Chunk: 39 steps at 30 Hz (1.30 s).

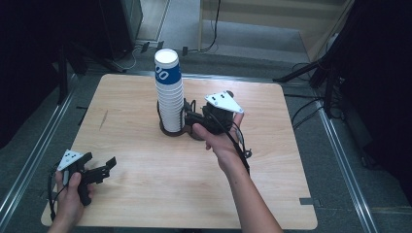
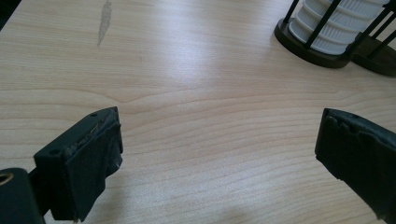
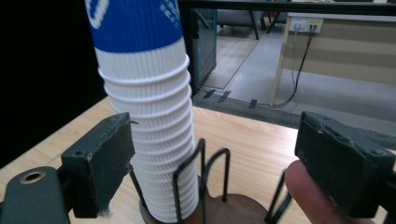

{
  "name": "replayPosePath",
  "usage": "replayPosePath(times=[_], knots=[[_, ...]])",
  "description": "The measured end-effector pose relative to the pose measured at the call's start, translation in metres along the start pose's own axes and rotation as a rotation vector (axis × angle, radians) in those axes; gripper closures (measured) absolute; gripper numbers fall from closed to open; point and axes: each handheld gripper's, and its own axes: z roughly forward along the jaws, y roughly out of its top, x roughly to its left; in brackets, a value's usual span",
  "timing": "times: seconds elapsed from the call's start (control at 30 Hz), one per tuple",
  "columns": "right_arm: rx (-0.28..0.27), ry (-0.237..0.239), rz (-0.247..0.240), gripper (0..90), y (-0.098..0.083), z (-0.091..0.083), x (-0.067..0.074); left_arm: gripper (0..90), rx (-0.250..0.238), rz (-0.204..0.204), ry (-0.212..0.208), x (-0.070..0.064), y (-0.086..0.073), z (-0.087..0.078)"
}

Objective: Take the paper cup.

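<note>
Cup stack (image 1: 169, 94) stood upright in its wire holder (image 1: 173, 127), a little behind the middle of the table (image 1: 145, 194). Long axis vertical; top cup blue-banded, the rest white and ribbed.

My right gripper (image 1: 190, 118) sat just to the right of the stack, low down, level with the holder's wires. In the right gripper view the stack (image 3: 149, 116) rose just past the left jaw, the holder's black loops (image 3: 205, 172) between the jaws. The jaws stood apart with nothing pressed between them; I could not tell whether the left pad touched the cups. A fingertip of my own hand (image 3: 308, 196) showed by the right jaw.

My left gripper (image 1: 104, 167) lay well away from the stack, at the near left corner, jaws wide over bare wood. From it the stack's foot (image 2: 334, 28) lay far ahead and to the right.

Judgement: right hand much the nearer. Any grip on the stack would want the jaws shifted left to straddle the column, above the wires.
</note>
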Motion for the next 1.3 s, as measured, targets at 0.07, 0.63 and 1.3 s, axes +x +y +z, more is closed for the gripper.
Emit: replayPosePath(times=[0.07,0.63,1.3], knots=[[-0.002,0.004,0.005,11.5,0.003,0.003,0.003,1.5,-0.011,0.013,-0.004,-0.001,0.0,-0.001],[-0.031,0.037,-0.009,11.2,0.022,0.021,0.027,1.5,-0.001,0.057,-0.024,-0.005,0.0,0.001],[-0.043,0.041,-0.006,8.1,0.031,0.057,0.051,1.5,0.007,0.063,-0.03,-0.004,0.0,0.001]])
